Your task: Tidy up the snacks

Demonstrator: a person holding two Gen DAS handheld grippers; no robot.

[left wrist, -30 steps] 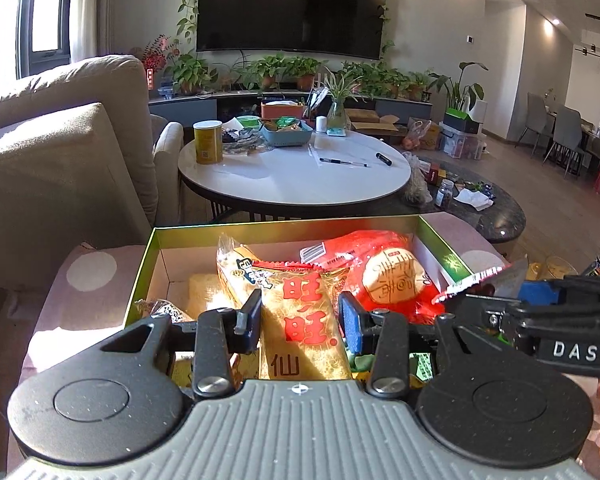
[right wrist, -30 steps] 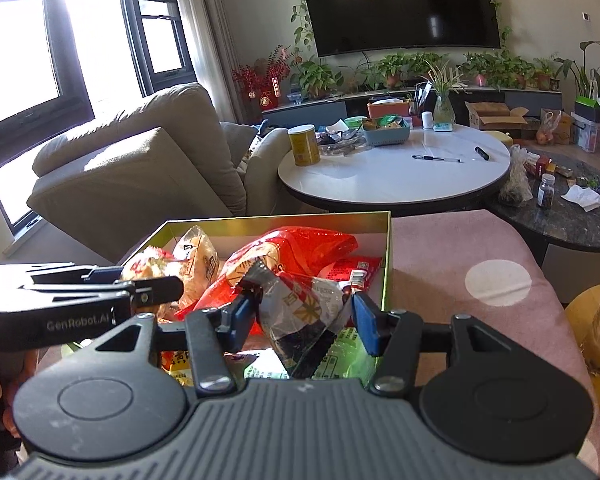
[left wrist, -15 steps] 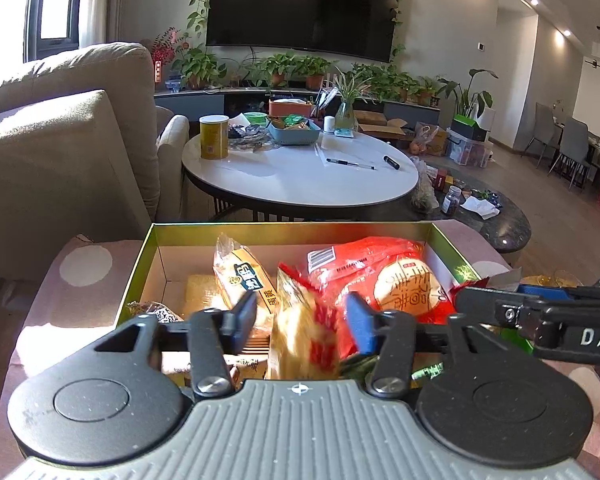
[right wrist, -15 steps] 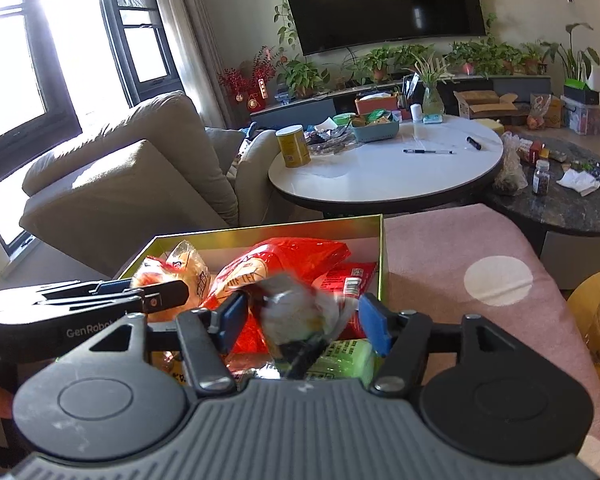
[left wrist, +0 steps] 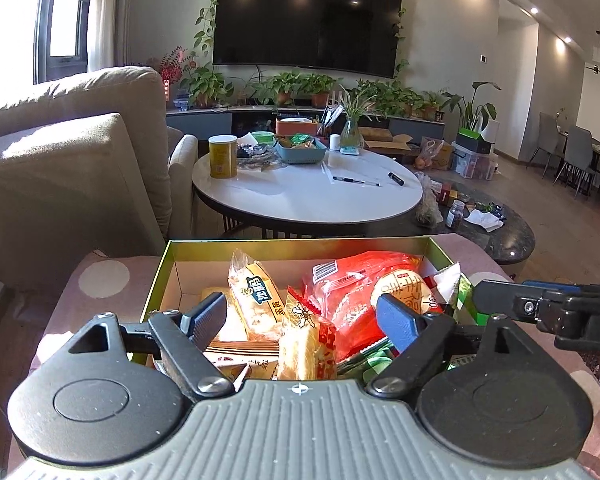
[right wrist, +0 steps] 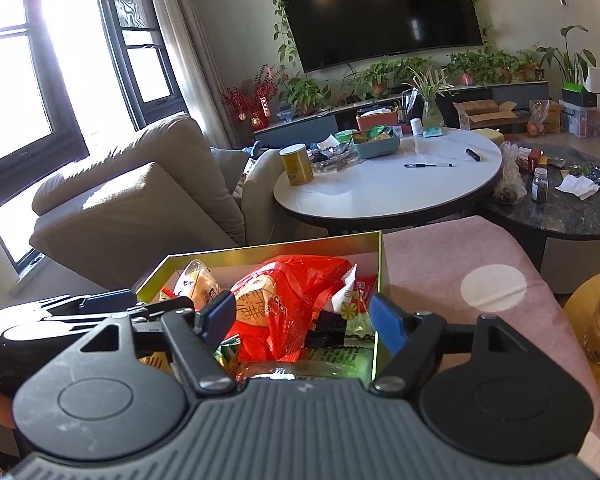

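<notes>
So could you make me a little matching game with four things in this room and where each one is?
Things:
1. red snack bag
2. yellow canister
3. pen
4. small dark jar

Places:
A. dark marble table
B. lying flat on the white round table
C. inside the green box
D. standing at the white table's edge, near the sofa

Pairs: 1-C, 2-D, 3-B, 4-A
</notes>
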